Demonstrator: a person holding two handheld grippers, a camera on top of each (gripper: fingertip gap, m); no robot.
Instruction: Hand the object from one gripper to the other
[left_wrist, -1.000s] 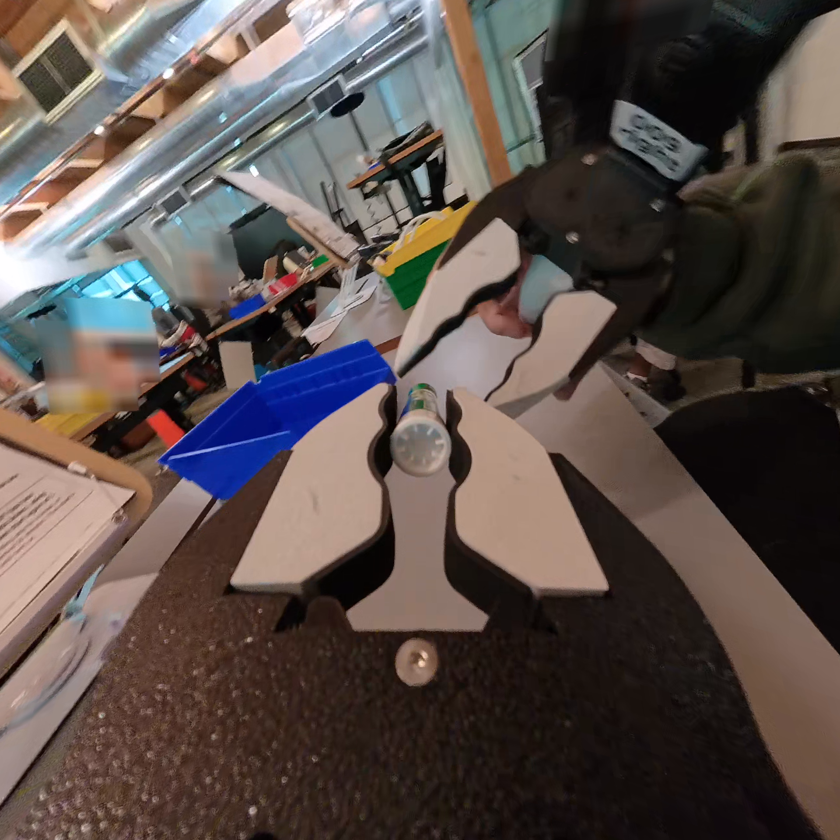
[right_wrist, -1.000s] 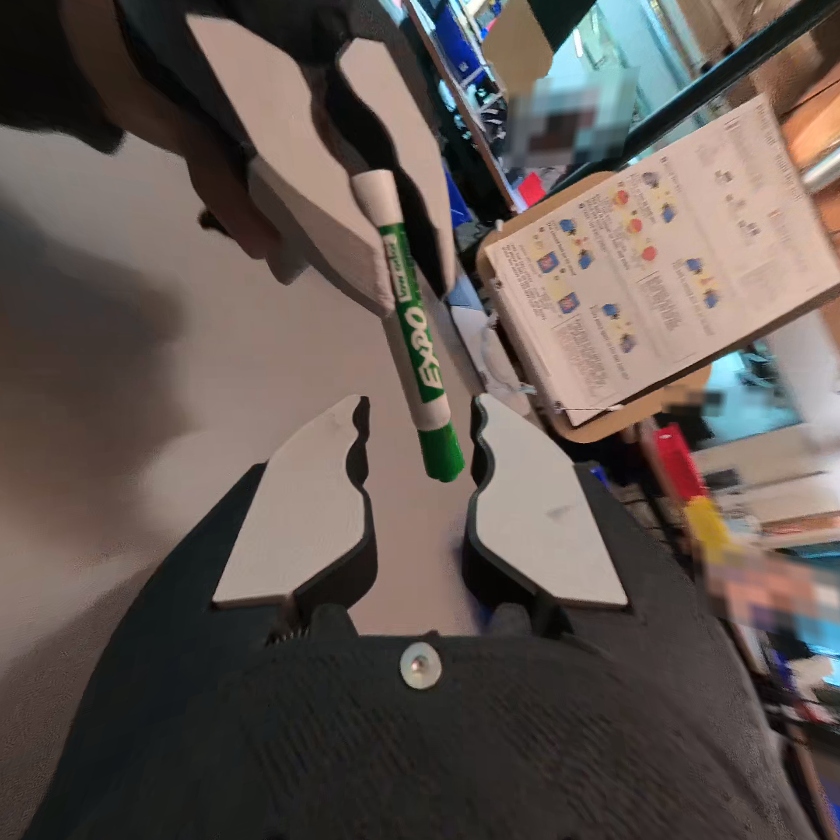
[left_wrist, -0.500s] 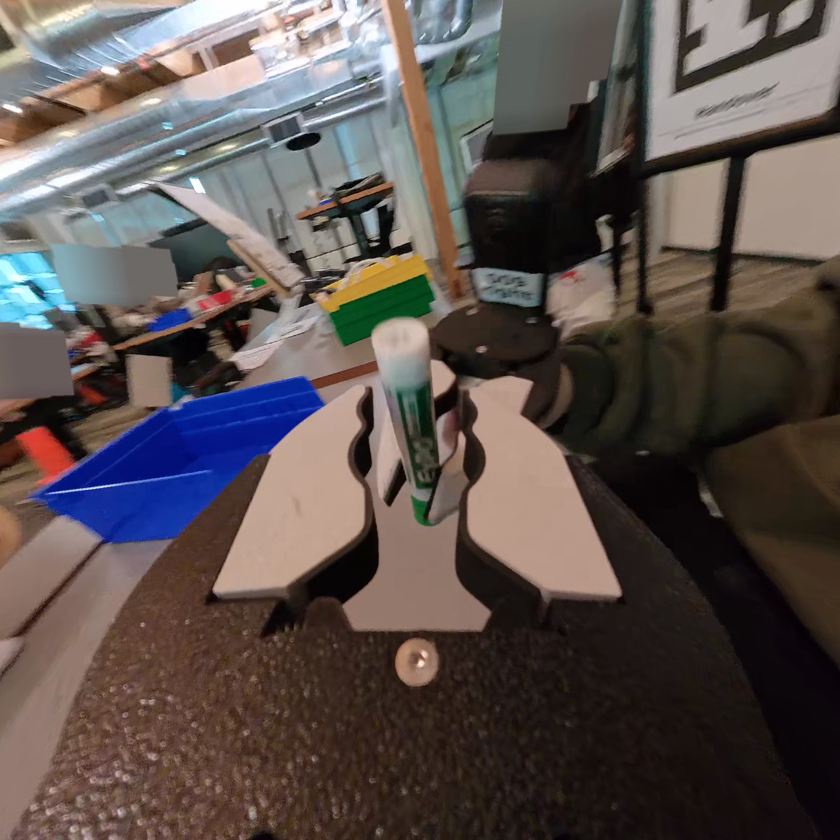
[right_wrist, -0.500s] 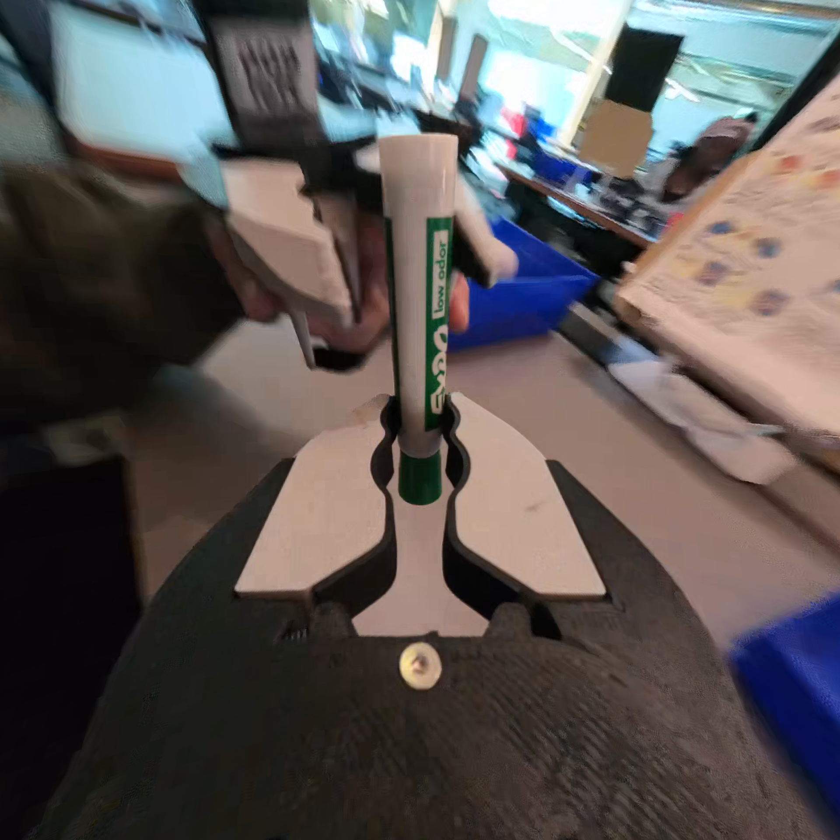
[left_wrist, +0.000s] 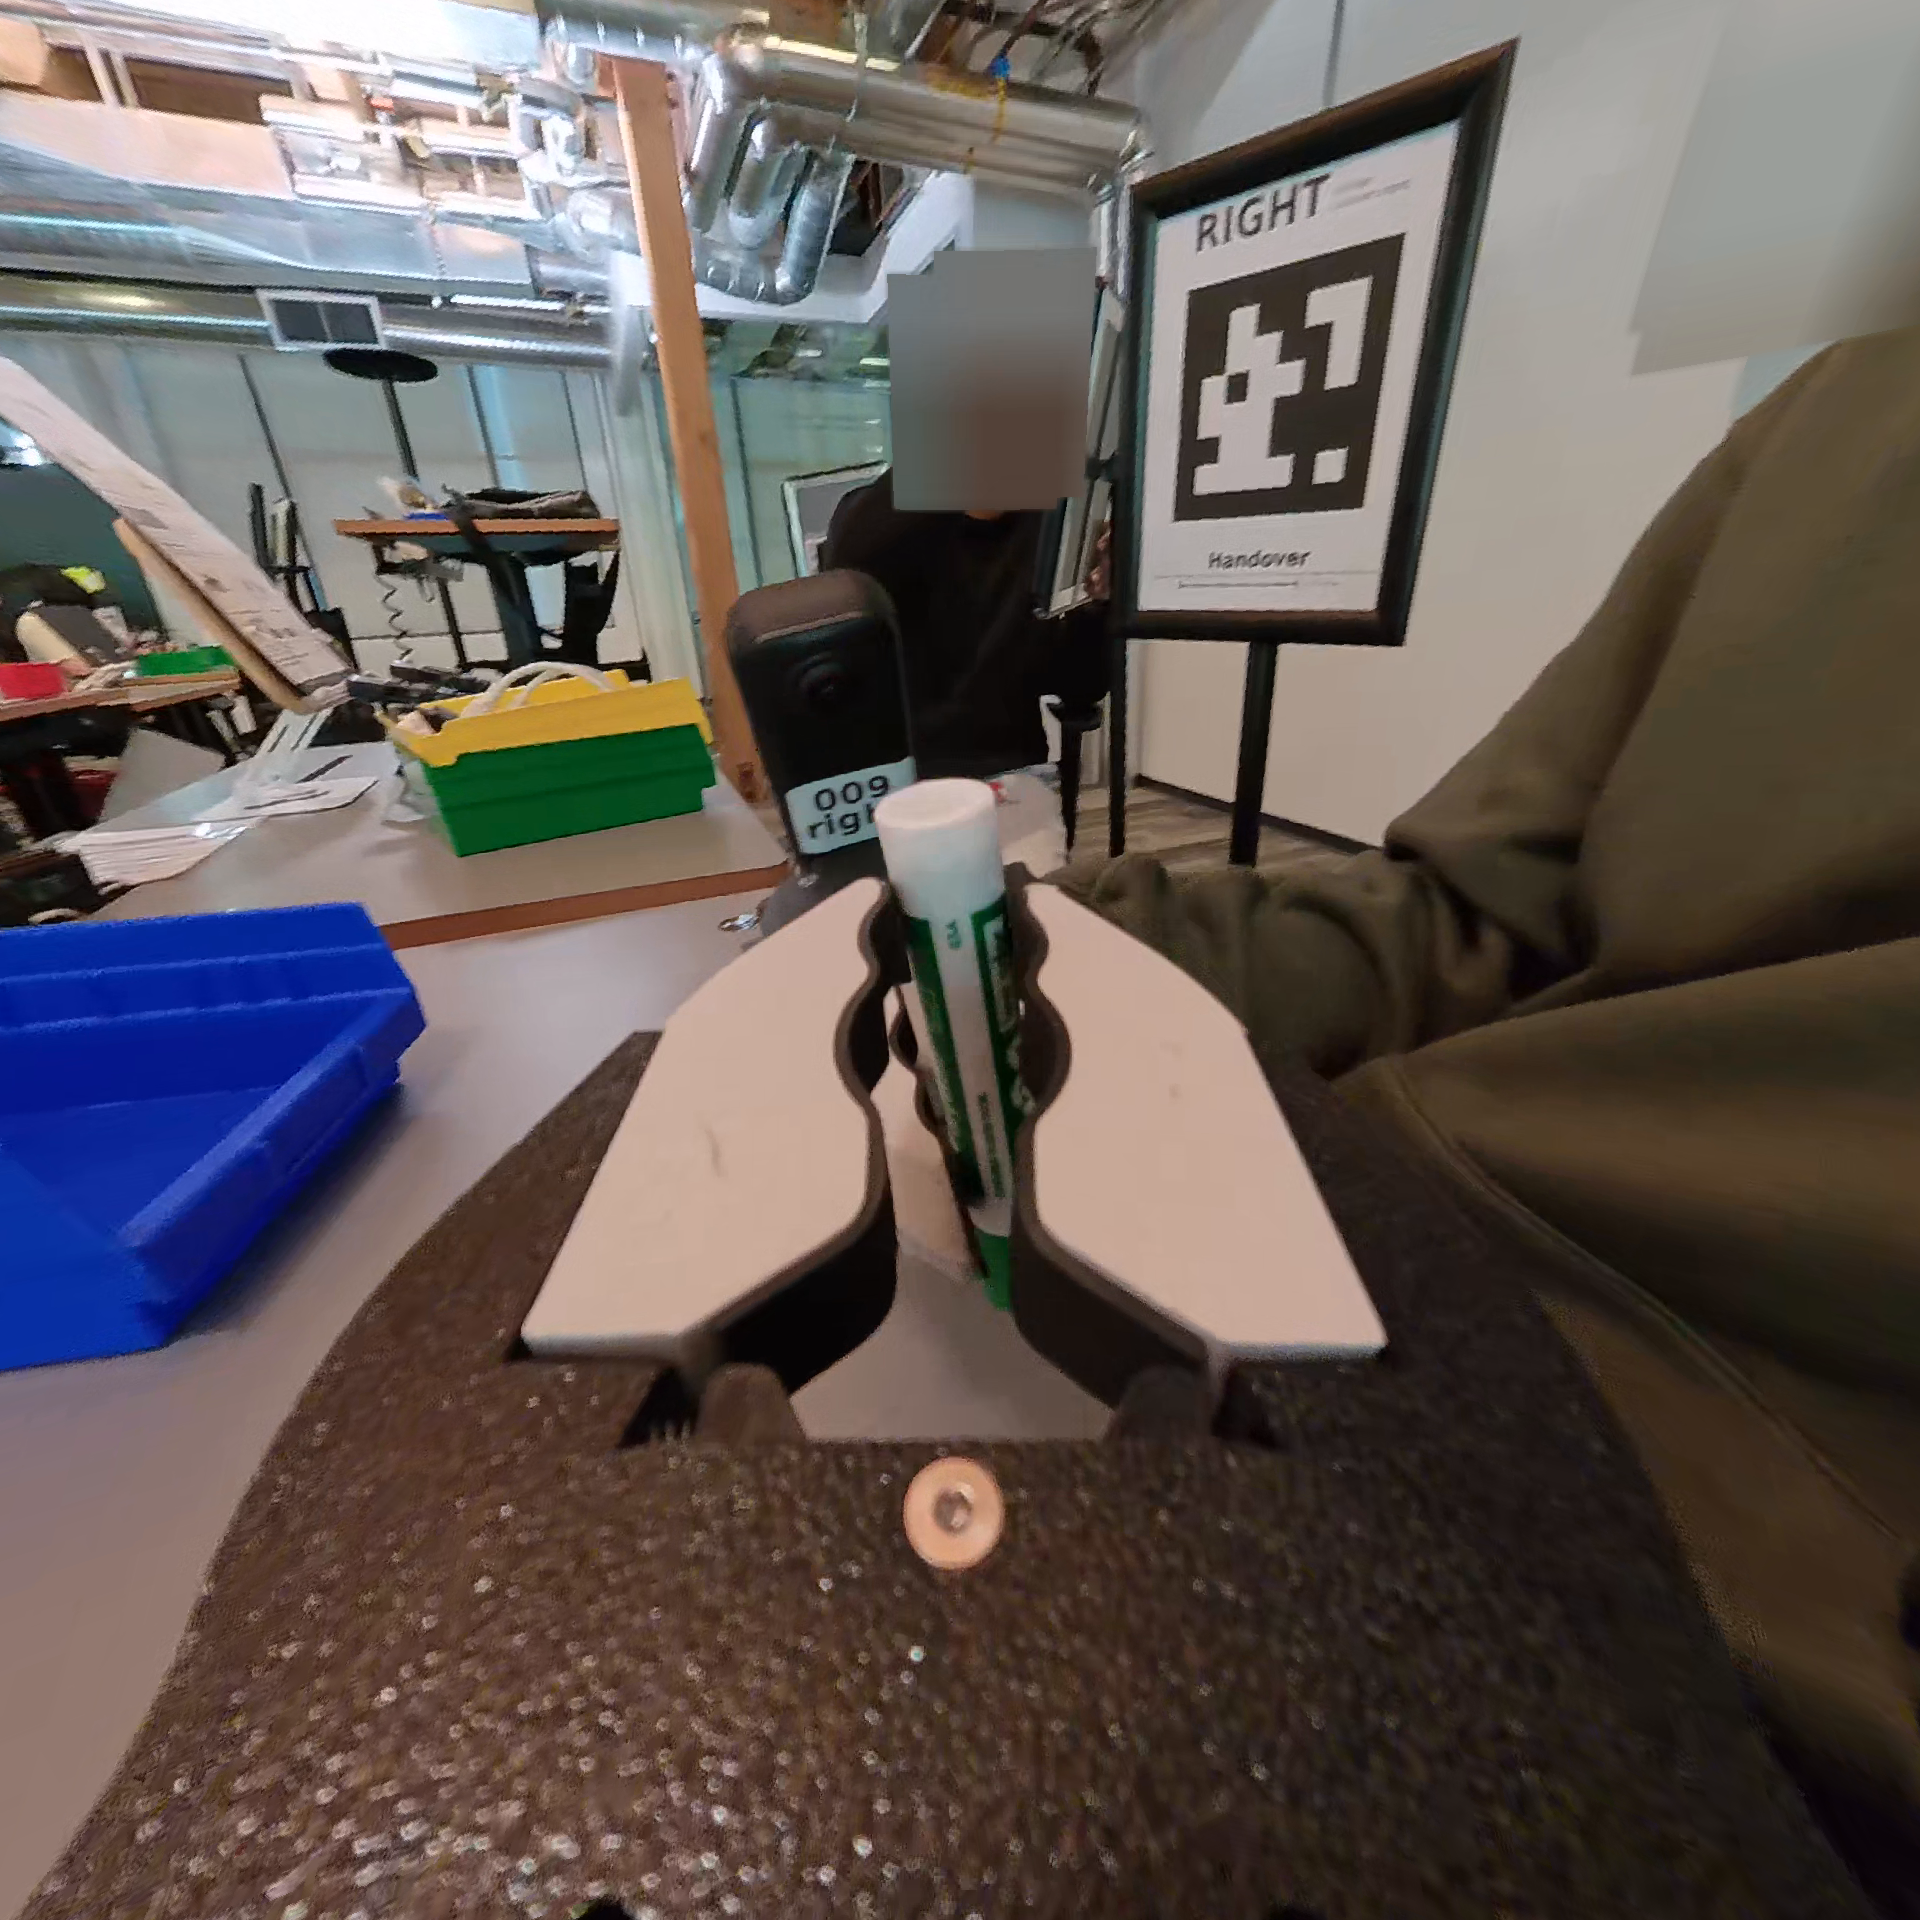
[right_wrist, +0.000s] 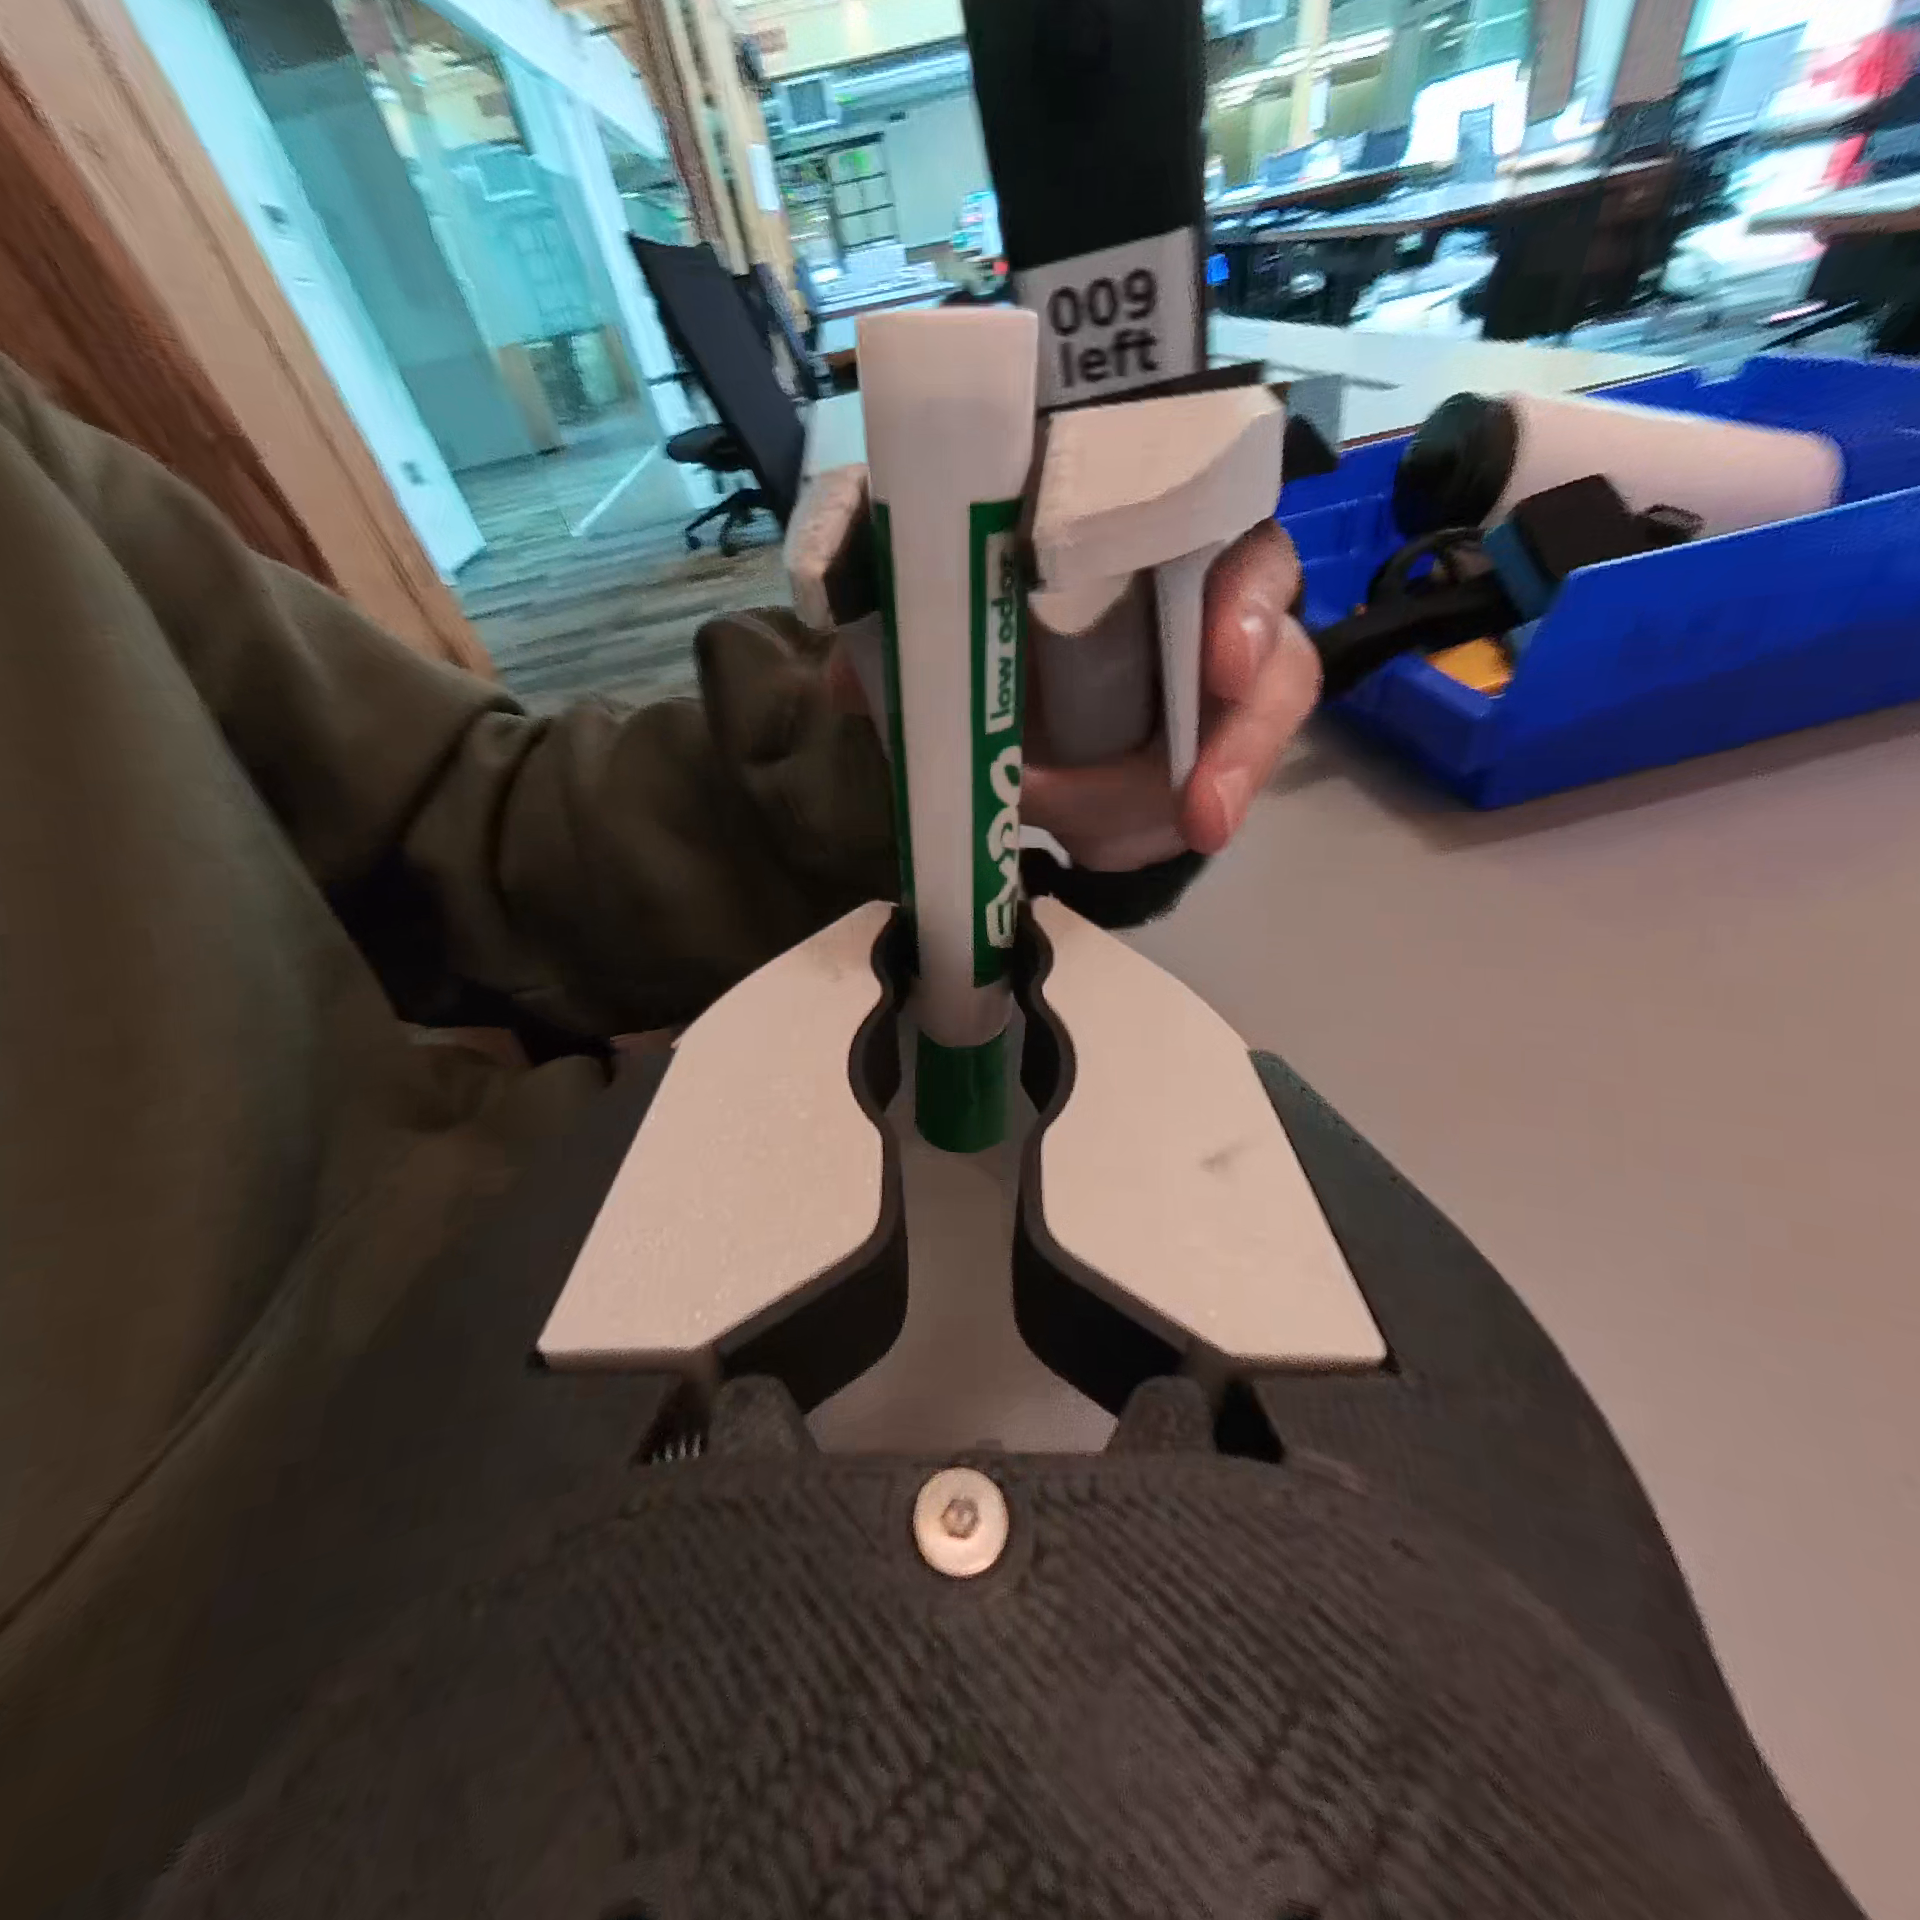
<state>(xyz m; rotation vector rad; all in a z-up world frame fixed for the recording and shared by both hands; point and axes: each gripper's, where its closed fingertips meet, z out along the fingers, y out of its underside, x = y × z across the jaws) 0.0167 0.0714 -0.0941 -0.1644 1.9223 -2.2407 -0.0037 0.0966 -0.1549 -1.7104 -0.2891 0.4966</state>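
Note:
A white marker with a green label and green cap (left_wrist: 940, 883) stands upright above the grey table (right_wrist: 1558, 1039). My right gripper (right_wrist: 961, 935) is shut on its lower end, just above the cap. My left gripper (left_wrist: 951, 914) closes on the upper part of the barrel, with the white end sticking out above its fingers. In the right wrist view the marker (right_wrist: 945, 623) runs up into the left gripper (right_wrist: 945, 499), whose fingers touch it on both sides. The right gripper's black body (left_wrist: 821, 707) shows behind the marker in the left wrist view.
A blue bin (left_wrist: 187, 1091) sits at the left on the table; in the right wrist view it (right_wrist: 1662, 623) holds several items. Yellow and green bins (left_wrist: 561, 769) stand farther back. A framed sign on a stand (left_wrist: 1299, 364) and a person (left_wrist: 966, 644) are behind. Olive sleeves (right_wrist: 260, 831) fill one side. There is about 7 cm between the tips of the two grippers.
A second ago only the left gripper held the marker. The right then closed on its cap end while the left jaws stood wider. Now the left jaws are narrow around the barrel again.

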